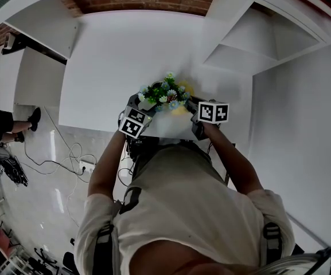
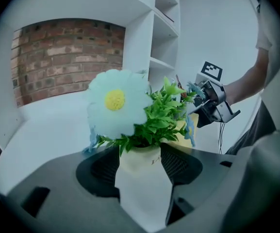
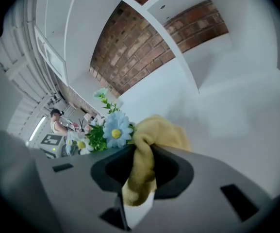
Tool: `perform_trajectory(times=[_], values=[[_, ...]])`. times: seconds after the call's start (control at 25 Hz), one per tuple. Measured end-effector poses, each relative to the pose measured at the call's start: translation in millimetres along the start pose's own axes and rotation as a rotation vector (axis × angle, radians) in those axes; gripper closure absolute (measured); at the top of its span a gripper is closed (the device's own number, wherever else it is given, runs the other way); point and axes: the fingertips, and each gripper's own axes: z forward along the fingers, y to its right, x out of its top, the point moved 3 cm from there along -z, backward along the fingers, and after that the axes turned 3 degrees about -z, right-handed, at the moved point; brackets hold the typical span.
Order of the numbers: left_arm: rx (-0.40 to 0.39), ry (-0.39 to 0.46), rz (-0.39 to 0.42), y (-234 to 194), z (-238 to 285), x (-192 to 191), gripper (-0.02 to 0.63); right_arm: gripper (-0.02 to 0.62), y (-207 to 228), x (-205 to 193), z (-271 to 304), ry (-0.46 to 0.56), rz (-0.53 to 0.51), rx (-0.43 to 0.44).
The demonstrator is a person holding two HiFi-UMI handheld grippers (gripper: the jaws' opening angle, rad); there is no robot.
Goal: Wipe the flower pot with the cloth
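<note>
So the flower pot [image 2: 139,163] is clamped in the jaws of the left gripper [image 2: 141,176] near the front edge of the white table [image 1: 113,67], and the yellow cloth [image 3: 152,140] is pinched in the right gripper [image 3: 139,173], bunched just beside the flowers [image 3: 115,132].

Lettering, one item: dark slanted print on the cream wall of the flower pot [image 2: 139,171], seen in the left gripper view just under the leaves, toward the pot's right side. Only a first character resembling a capital L can be made out; the rest is too small and blurred to read. Marker patterns, two items: black-and-white square codes on the left marker cube [image 1: 133,122] and on the right marker cube [image 1: 214,112]. They carry blocks only, with no letters or numerals. No other words, brands, numbers or signs are legible in any view.
</note>
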Motion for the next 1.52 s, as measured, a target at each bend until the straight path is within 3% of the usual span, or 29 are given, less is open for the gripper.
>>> perform_trajectory(times=[0.24, 0.64, 0.92, 1.08, 1.28, 1.52], values=[[0.025, 0.015, -0.035, 6, 3, 1, 0.336, 0.491, -4, -4, 11, -0.024, -0.034, -0.028], [0.054, 0.040, -0.080, 24, -6, -9, 0.359, 0.491, -4, -31, 10, -0.042, 0.021, -0.063], [0.054, 0.025, 0.013, 13, -14, -16, 0.334, 0.489, -7, -42, 7, -0.059, 0.034, -0.048], [-0.042, -0.023, 0.075, 6, -14, -6, 0.314, 0.489, -2, -32, 3, -0.039, 0.036, -0.057], [-0.064, -0.072, 0.088, 8, -2, -16, 0.297, 0.489, -4, -25, 8, -0.037, 0.019, -0.055], [-0.010, -0.024, 0.023, 19, 0, -19, 0.299, 0.489, -7, -34, 9, -0.050, 0.012, -0.065]])
